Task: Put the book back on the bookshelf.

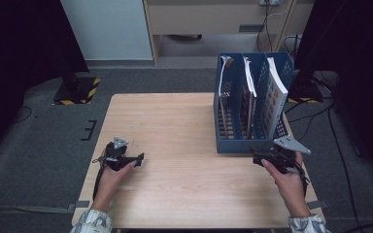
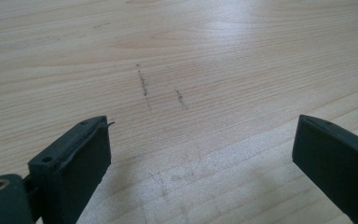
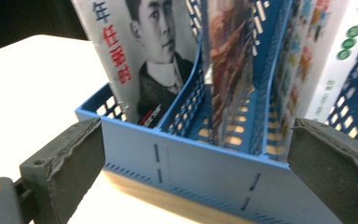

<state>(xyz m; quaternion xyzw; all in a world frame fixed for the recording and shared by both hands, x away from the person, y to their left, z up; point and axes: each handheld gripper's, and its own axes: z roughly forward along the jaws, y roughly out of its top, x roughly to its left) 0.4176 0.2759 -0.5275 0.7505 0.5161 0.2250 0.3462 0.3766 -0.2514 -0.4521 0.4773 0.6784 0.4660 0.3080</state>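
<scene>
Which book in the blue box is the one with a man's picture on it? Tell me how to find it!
Look at the blue file rack on the right side of the wooden table, just beyond the right gripper. It has three slots, each with one book. The man's book leans in the left slot; it alone shows a portrait with red characters, while its neighbours have busy colourful covers.

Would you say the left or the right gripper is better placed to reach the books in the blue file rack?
Right: the right gripper sits open at the blue file rack; the left gripper is across the table.
</scene>
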